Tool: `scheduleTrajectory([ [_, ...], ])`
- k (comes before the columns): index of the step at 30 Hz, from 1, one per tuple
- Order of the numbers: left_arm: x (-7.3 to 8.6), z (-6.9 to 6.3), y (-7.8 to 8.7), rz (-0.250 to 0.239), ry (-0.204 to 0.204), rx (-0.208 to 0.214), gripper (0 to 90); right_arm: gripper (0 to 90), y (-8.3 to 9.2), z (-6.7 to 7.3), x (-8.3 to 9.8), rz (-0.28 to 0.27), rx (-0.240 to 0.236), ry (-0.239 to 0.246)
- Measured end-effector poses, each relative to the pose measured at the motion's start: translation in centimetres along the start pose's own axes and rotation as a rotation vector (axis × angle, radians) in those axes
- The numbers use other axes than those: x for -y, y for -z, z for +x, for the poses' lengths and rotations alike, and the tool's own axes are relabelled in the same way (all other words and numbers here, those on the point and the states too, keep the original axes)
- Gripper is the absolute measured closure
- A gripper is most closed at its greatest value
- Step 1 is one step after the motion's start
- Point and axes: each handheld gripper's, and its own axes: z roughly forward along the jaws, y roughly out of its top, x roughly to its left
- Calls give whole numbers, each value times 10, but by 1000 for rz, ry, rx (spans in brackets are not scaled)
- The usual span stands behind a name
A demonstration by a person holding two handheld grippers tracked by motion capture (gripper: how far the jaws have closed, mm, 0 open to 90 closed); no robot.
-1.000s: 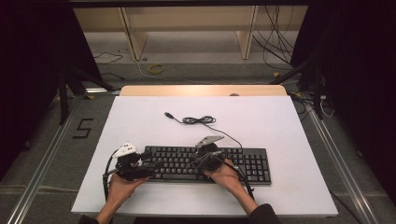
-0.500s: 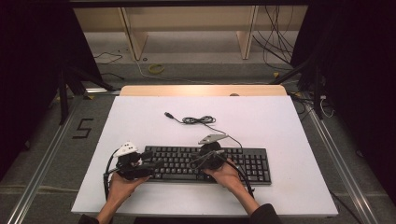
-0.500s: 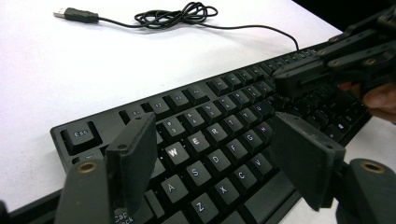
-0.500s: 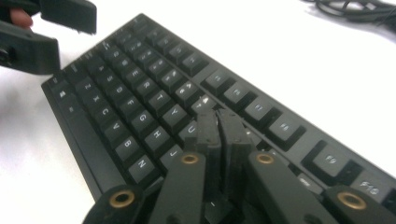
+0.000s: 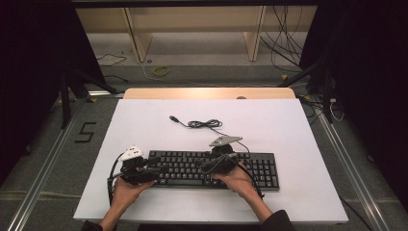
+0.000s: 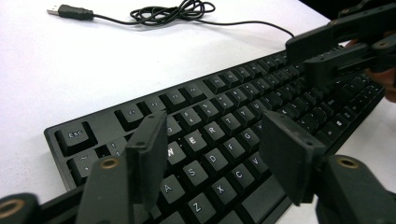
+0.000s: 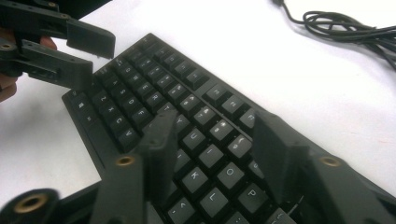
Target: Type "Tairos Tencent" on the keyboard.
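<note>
Barely anything has moved: my right gripper (image 5: 208, 166) edged slightly lower over the keyboard (image 5: 250, 166). Both grippers are released and empty, left gripper (image 5: 155, 169) included. Keyboard runs crosswise directly beneath both, left nearer its Esc end.

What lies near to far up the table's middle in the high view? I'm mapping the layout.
keyboard → coiled cable → wooden strip at the table's far edge.
</note>
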Motion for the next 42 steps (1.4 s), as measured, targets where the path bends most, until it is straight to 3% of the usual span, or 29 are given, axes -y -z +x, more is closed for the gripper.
scheduleTrajectory([
  [9, -4, -3, -6, 31, -20, 9, 542, 431, 12, 1, 1, -20, -2, 11],
  [18, -9, -9, -19, 110, -59, 21, 695, 410, 20, -4, 5, -36, 0, -11],
  [31, -14, -11, -35, 156, -98, -11, 874, 387, 21, -6, 7, -33, 1, -20],
  [42, -16, -12, -45, 183, -112, -19, 892, 362, 22, -6, 6, -50, -2, -19],
])
